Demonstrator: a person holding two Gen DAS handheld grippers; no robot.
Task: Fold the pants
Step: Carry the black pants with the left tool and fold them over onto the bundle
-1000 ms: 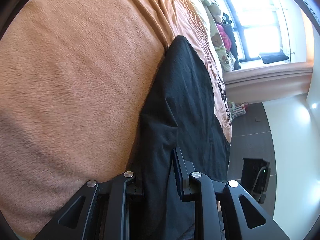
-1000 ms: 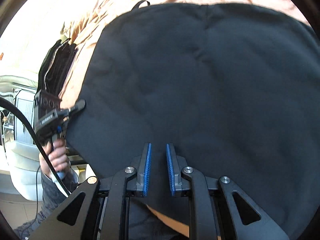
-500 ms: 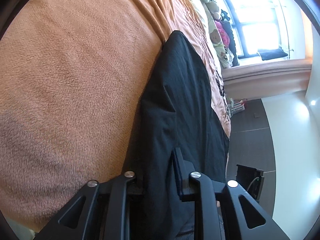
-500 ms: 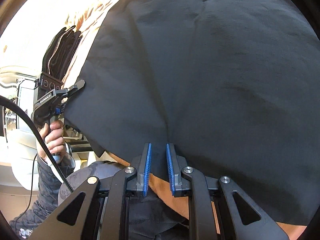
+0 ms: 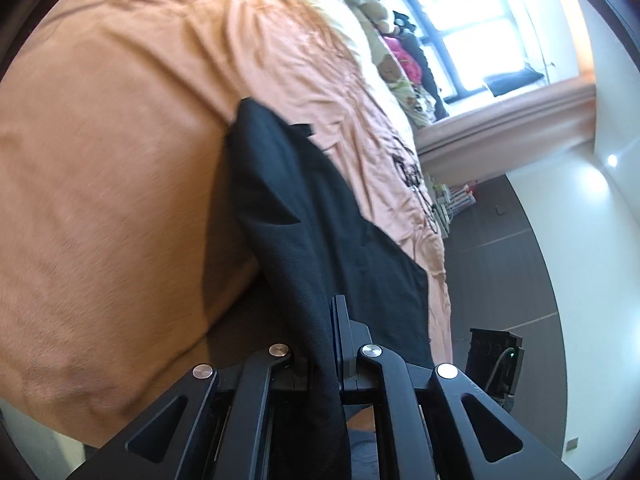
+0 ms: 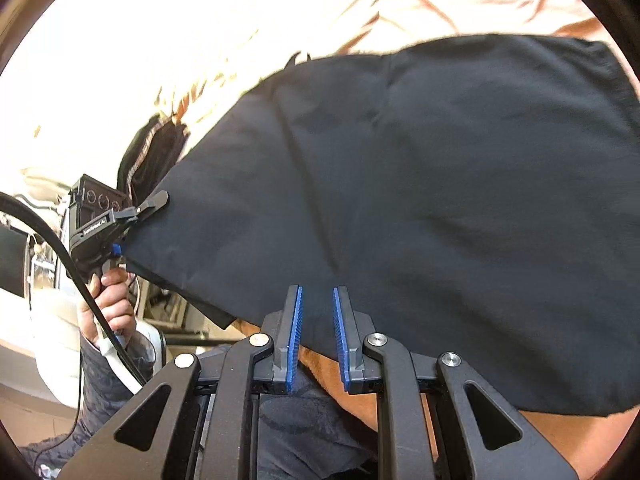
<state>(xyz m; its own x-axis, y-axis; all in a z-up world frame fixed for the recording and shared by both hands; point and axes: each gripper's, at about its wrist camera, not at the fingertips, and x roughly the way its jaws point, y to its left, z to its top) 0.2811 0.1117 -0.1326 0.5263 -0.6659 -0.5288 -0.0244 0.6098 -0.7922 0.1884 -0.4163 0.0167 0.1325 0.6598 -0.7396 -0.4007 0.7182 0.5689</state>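
Observation:
The black pants [image 6: 460, 208] lie spread on the orange blanket [image 6: 472, 4] of the bed. In the left wrist view the pants [image 5: 304, 216] run away from the camera, one edge lifted. My left gripper [image 5: 320, 332] is shut on the near edge of the pants; it also shows in the right wrist view [image 6: 154, 204], pinching the pants' left corner. My right gripper [image 6: 316, 312] is open, its blue pads [image 6: 294, 320] on either side of the pants' near edge without gripping it.
The orange blanket [image 5: 100, 184] covers the bed. Stuffed toys [image 5: 390, 68] sit at the bed's far end below a bright window [image 5: 476, 20]. Another dark garment [image 6: 152, 152] lies left of the pants. Dark floor [image 5: 504, 272] lies beside the bed.
My left gripper has lifted and pulled the pants' corner, so the cloth slid toward me. The right gripper has drawn back to the near edge, still open.

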